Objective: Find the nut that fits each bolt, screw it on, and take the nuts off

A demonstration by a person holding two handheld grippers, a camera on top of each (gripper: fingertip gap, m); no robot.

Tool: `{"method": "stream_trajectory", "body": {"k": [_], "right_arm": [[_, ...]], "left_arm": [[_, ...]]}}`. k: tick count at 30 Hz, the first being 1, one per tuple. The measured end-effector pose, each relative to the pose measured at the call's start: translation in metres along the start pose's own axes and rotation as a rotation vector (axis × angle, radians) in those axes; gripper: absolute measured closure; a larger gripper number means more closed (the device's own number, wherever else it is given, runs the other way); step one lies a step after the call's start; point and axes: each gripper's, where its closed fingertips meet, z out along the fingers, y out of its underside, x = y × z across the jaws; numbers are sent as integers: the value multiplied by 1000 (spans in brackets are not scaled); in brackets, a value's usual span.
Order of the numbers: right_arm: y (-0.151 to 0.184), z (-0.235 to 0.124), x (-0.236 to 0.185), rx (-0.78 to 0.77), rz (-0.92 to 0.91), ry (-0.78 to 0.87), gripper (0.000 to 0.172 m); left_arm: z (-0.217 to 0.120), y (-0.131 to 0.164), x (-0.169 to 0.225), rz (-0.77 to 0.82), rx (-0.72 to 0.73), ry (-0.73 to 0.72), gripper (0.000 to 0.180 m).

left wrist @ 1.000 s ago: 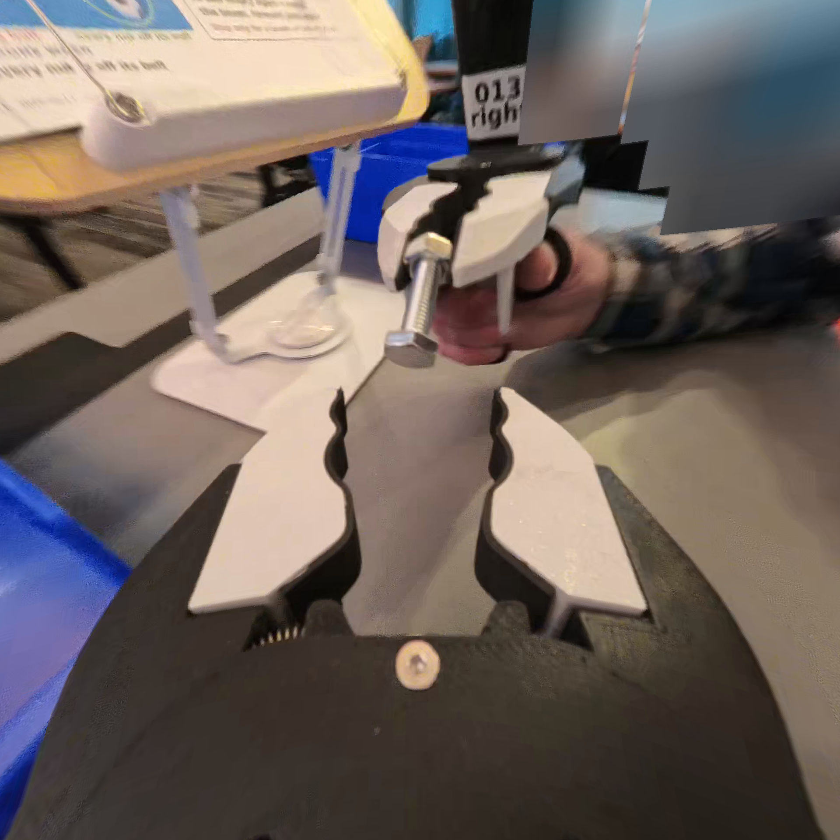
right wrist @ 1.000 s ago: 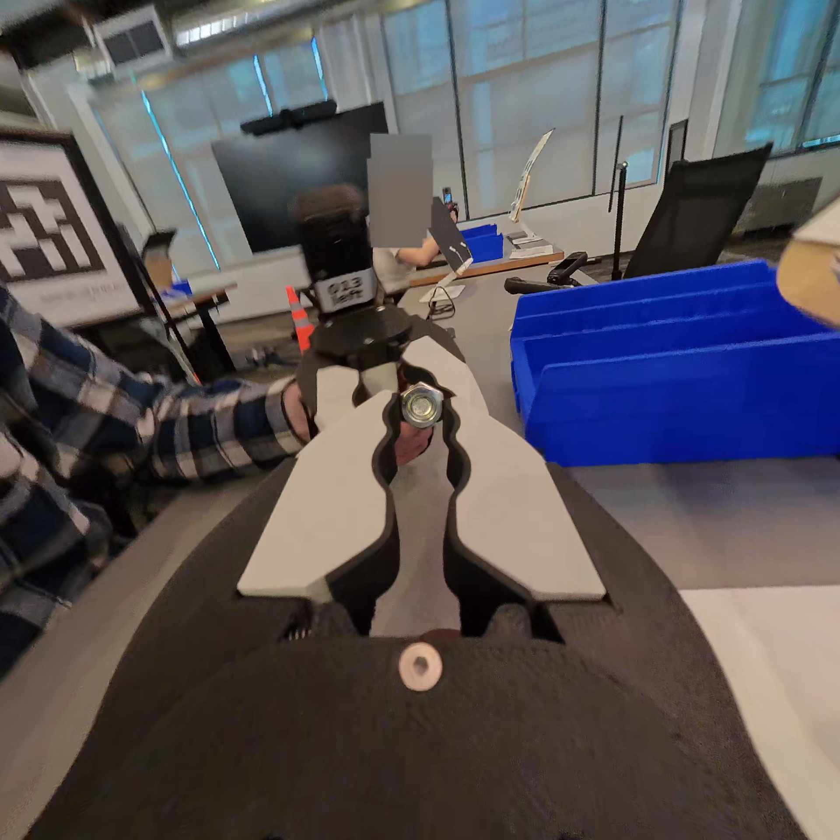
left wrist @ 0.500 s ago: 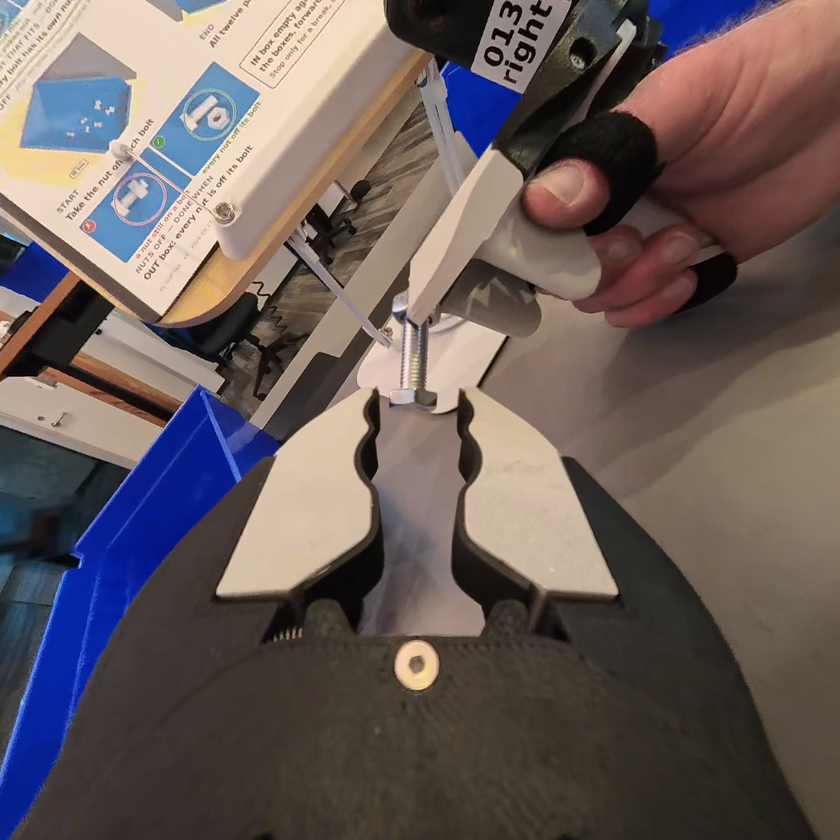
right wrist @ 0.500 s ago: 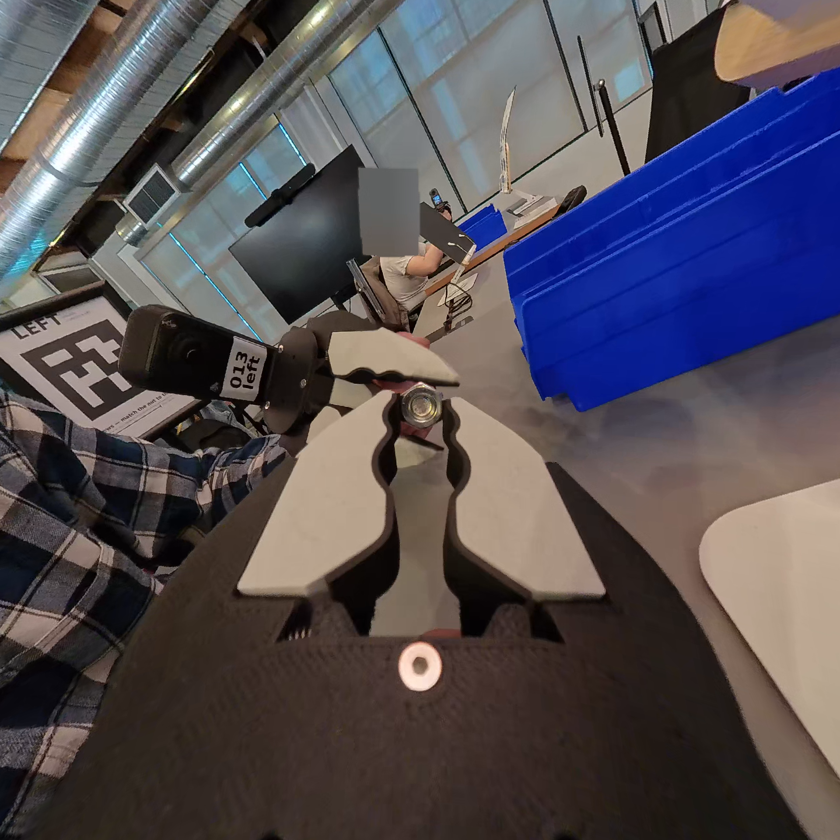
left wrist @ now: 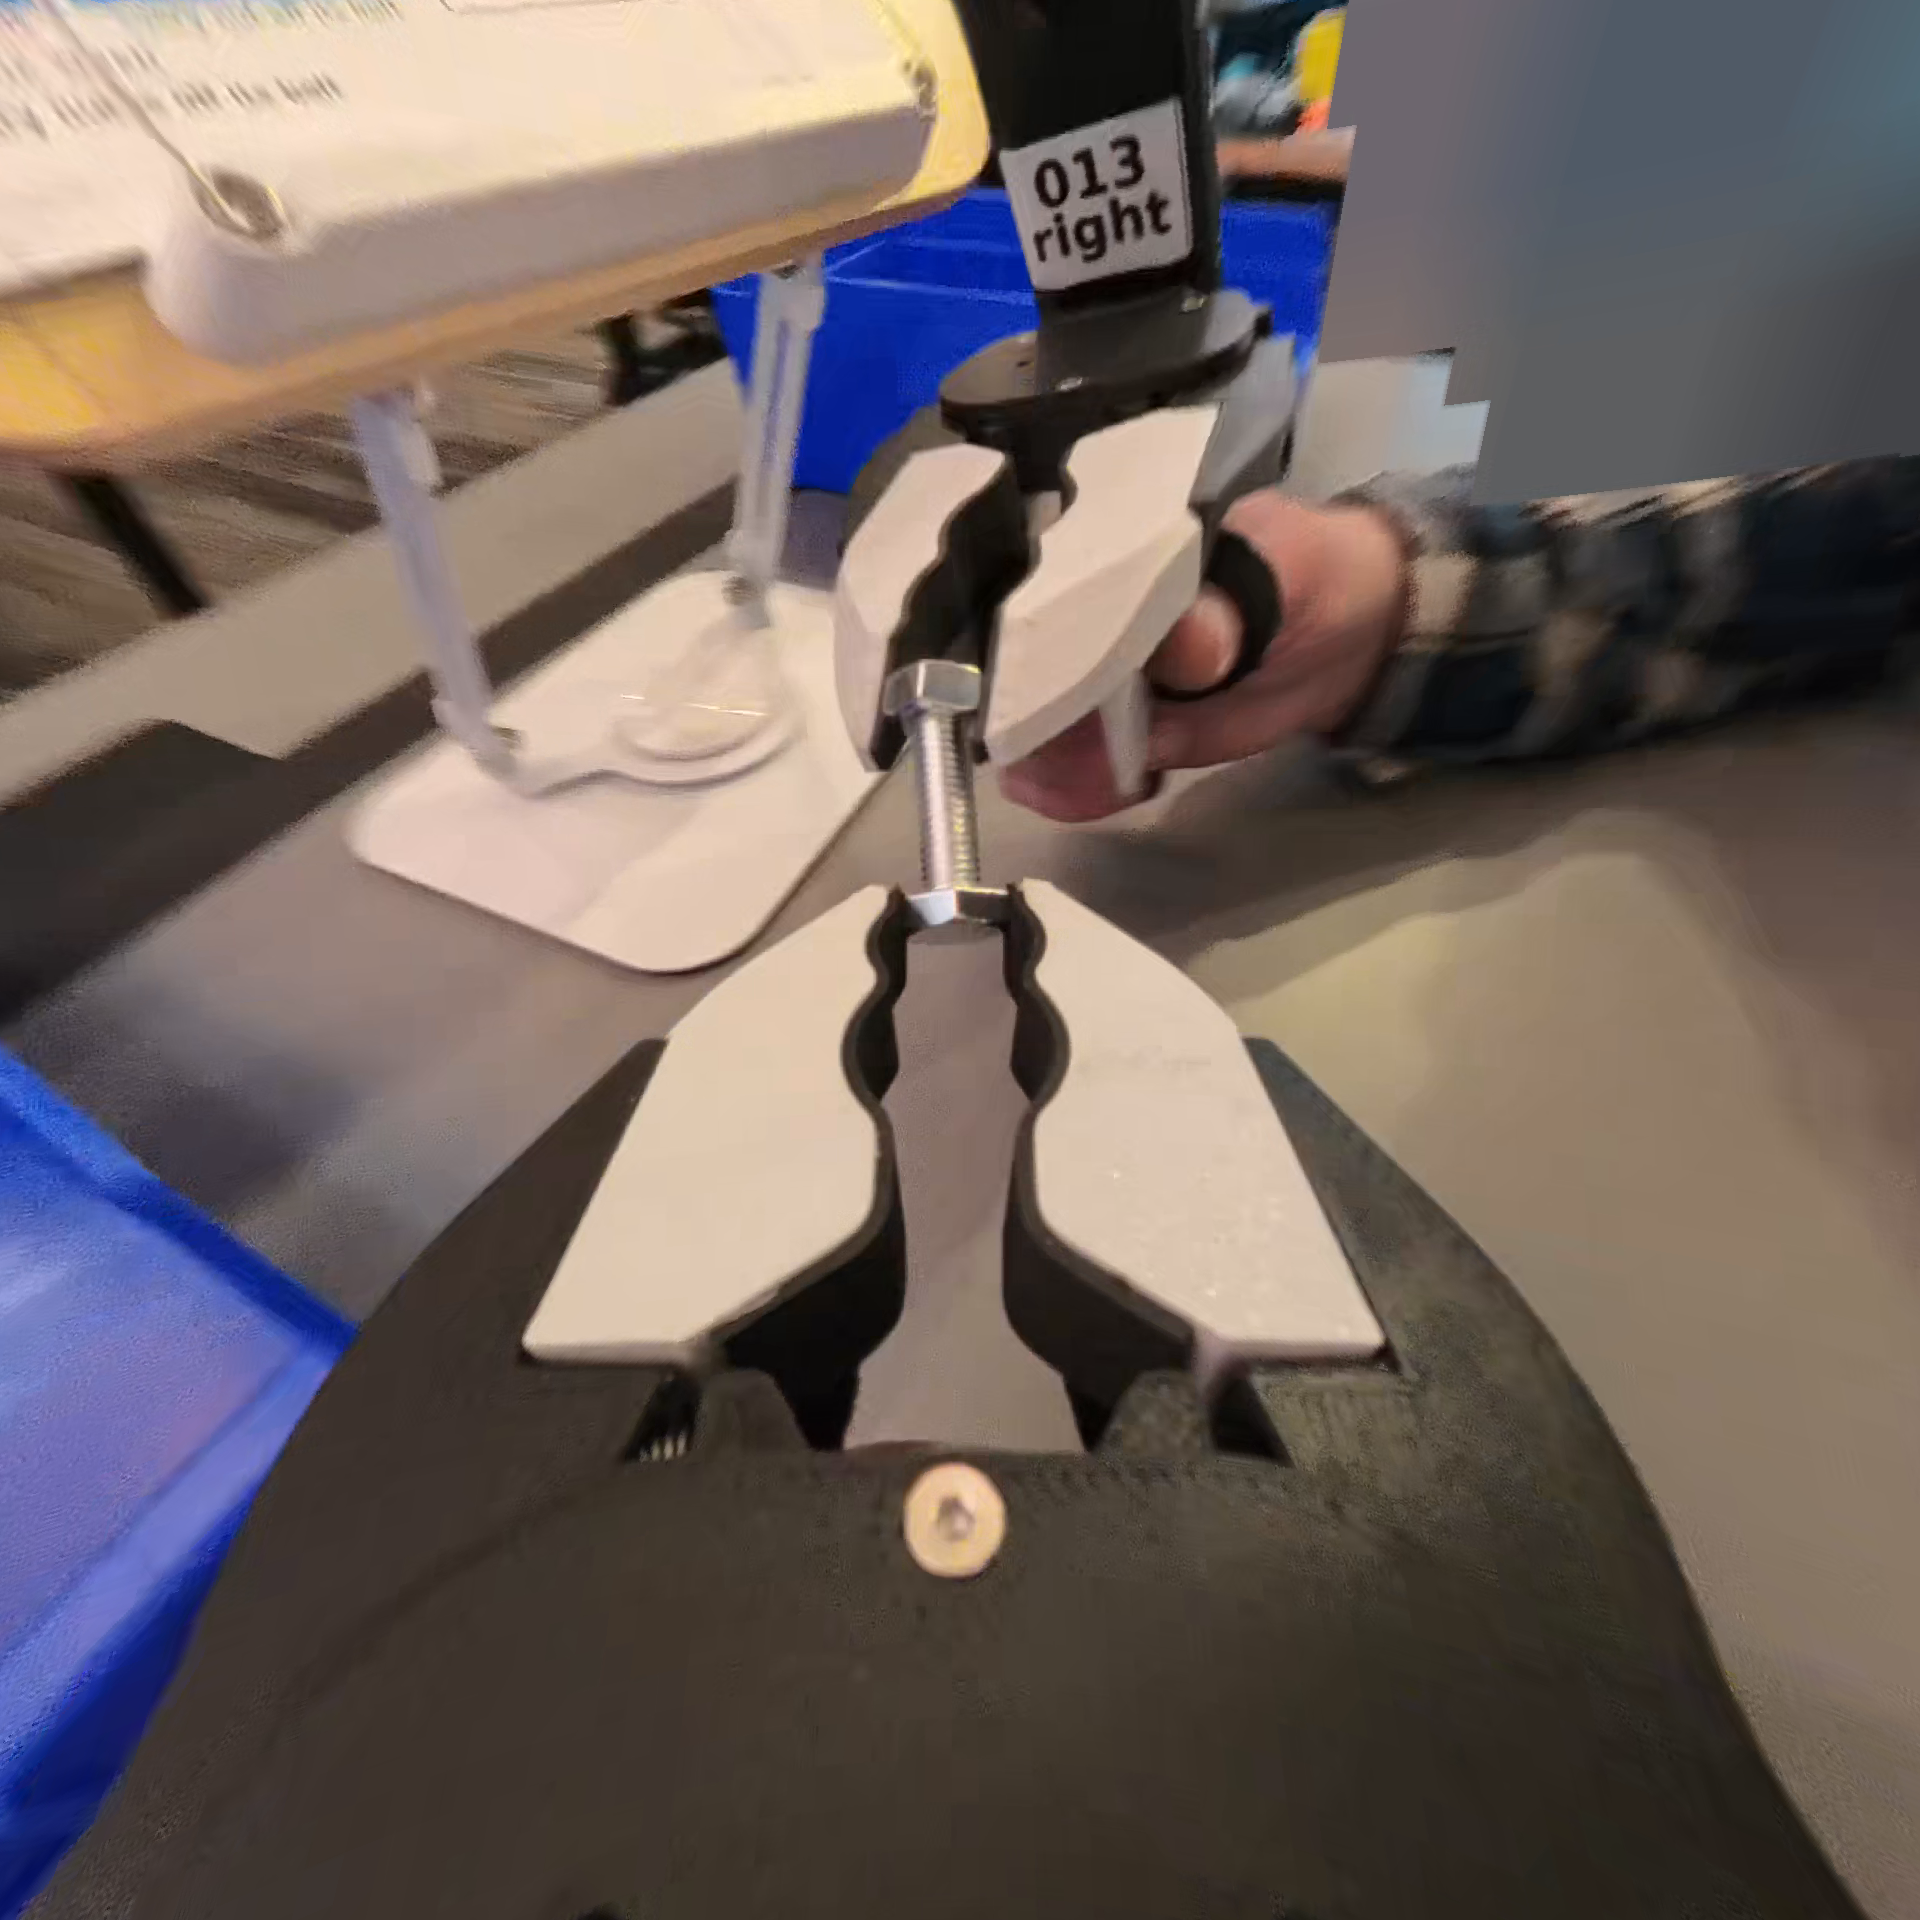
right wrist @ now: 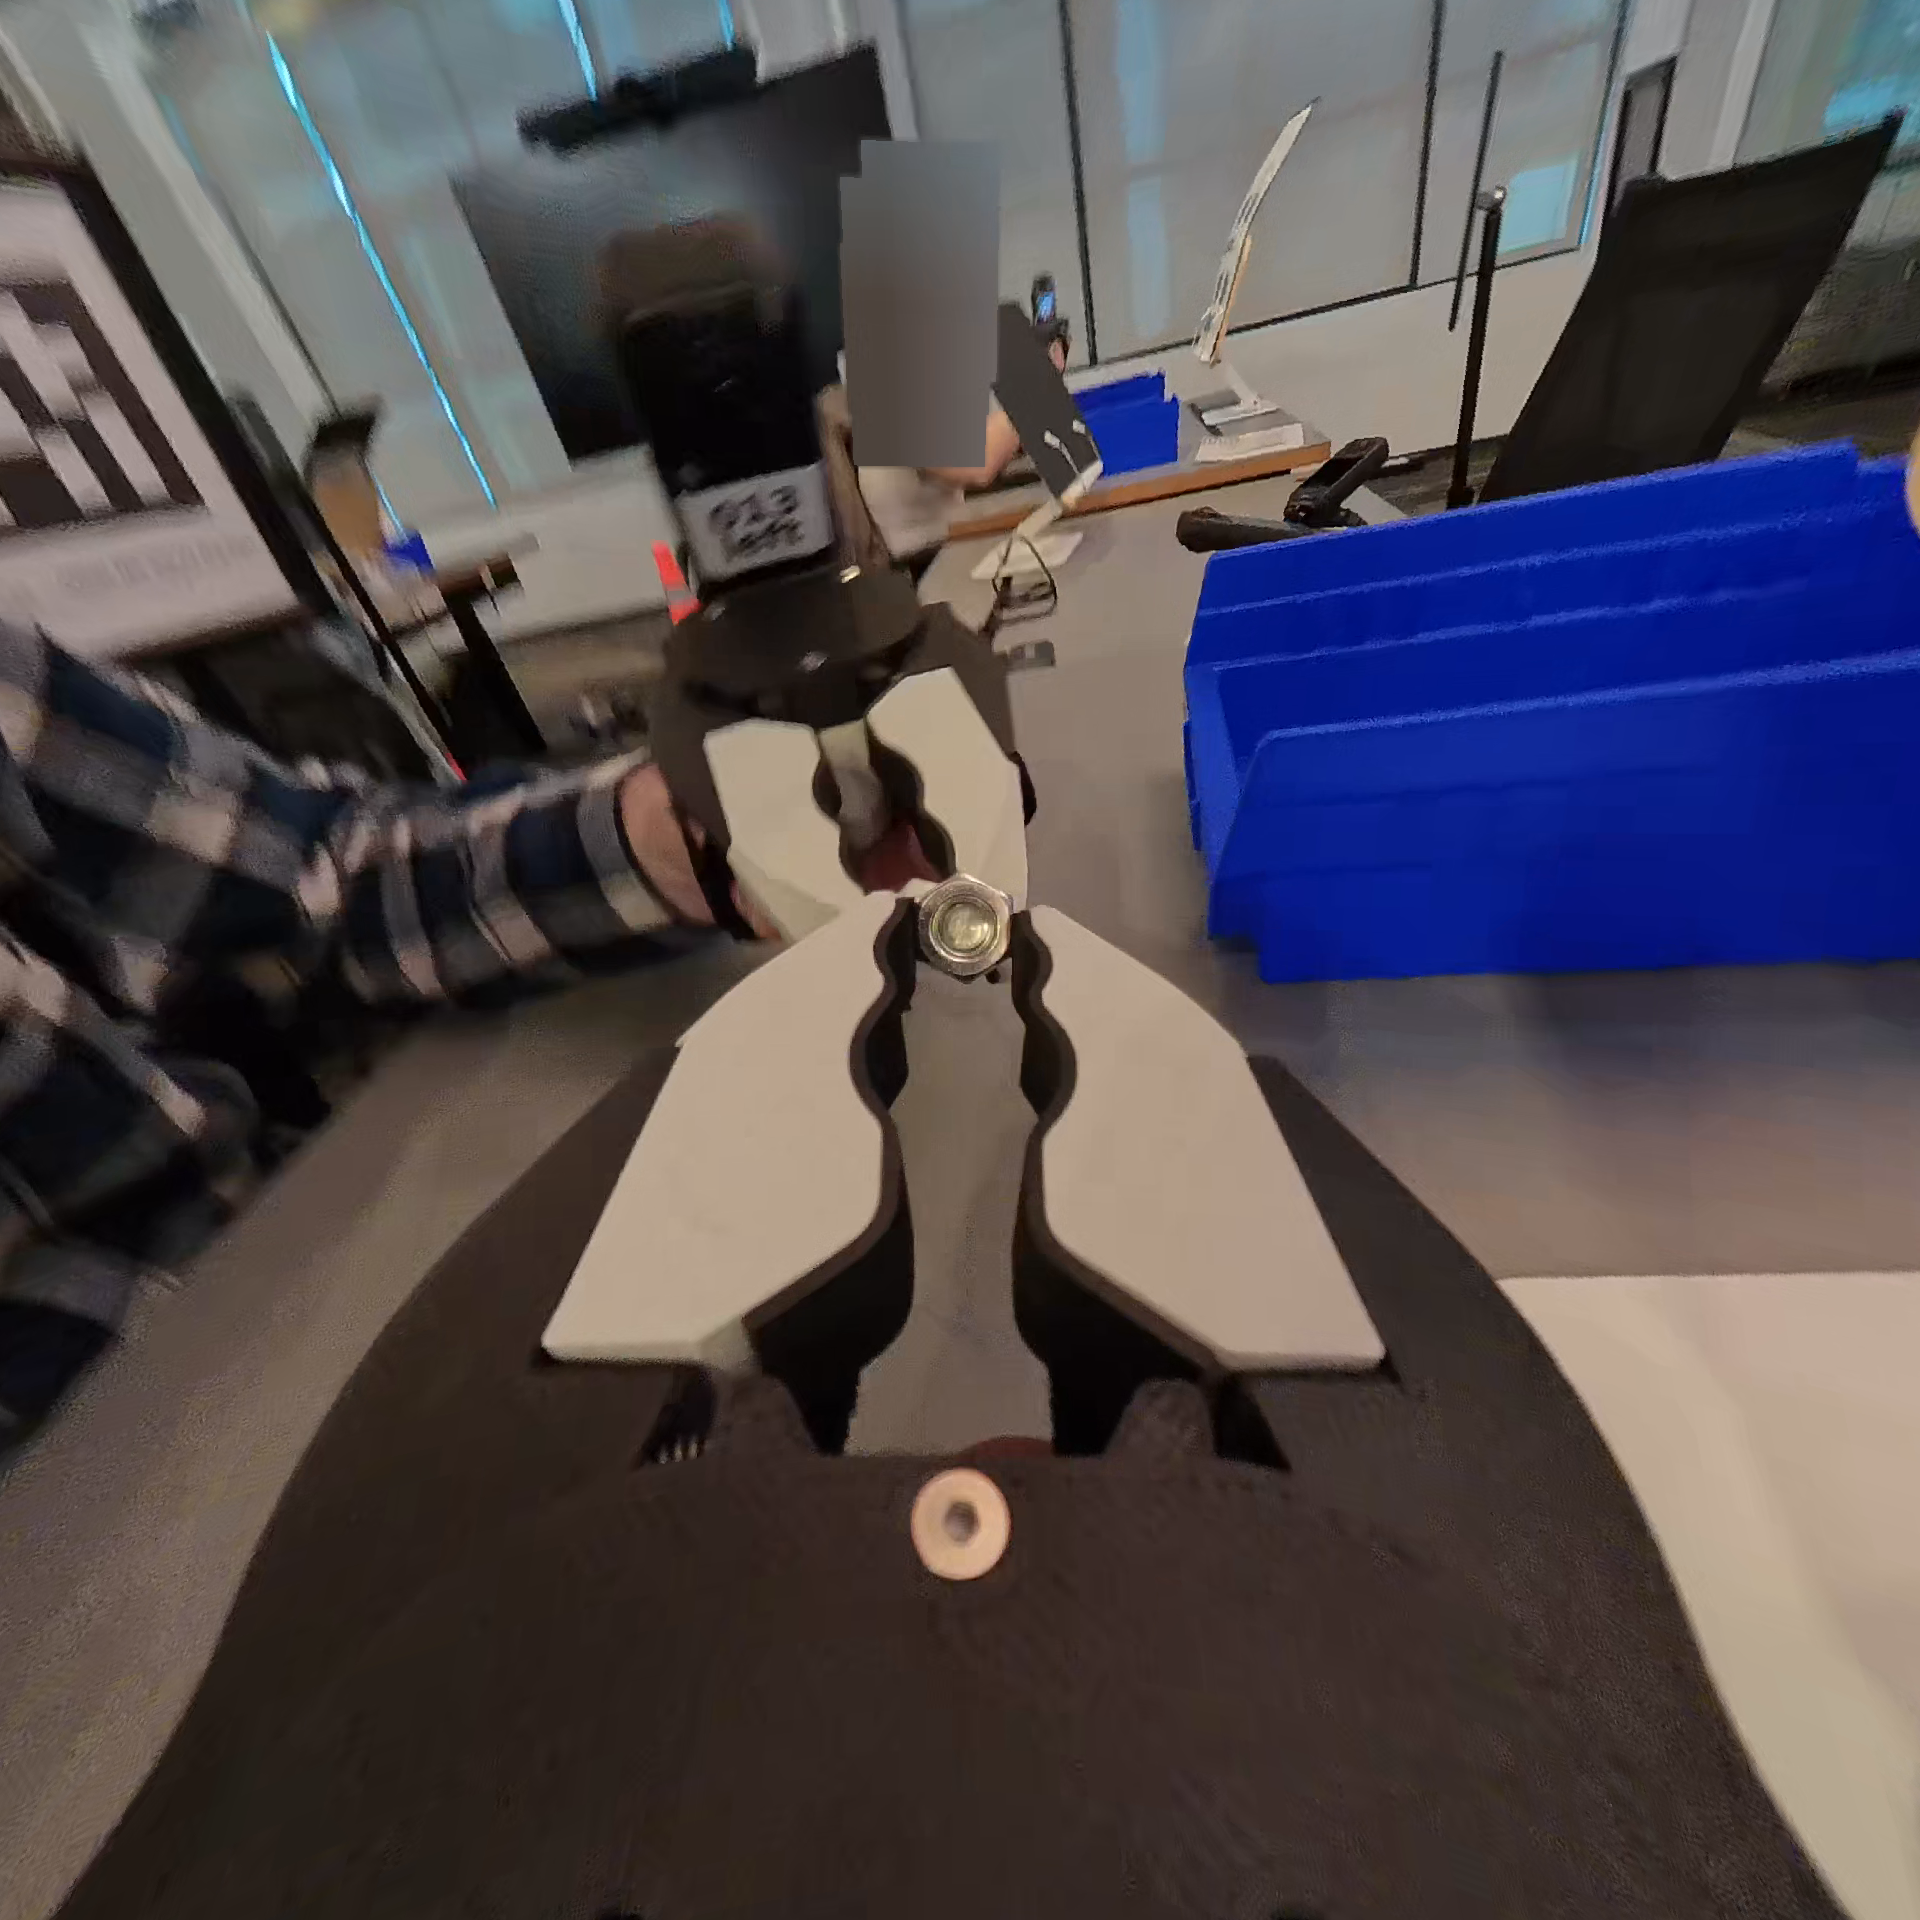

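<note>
Bolt spanned between both tools, above the grey surface [left wrist: 1455,1039].
Left tool [left wrist: 957,914] clamped on the silver bolt [left wrist: 943,800] at its hex head; right tool [right wrist: 964,928] clamped on the nut [right wrist: 962,924] at the bolt's far end.

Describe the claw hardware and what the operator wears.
Both claws, left and right, have a black textured body, pale grey flat fingers with black wavy inner pads, and a silver screw at the middle. Each black handle carries a white label. Sleeves are blue-white plaid; black finger loops.
</note>
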Motion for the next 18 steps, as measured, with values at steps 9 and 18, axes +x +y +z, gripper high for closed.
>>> {"method": "stream_trajectory", "body": {"k": [9,18], "right_arm": [[-5,-4,-5,-41,-195,30,153],[-3,-1,-7,-39,-193,34,153]], "left_arm": [[-6,-6,11,-207,87,210,163],[-3,-3,13,-228,86,234,163]]}}
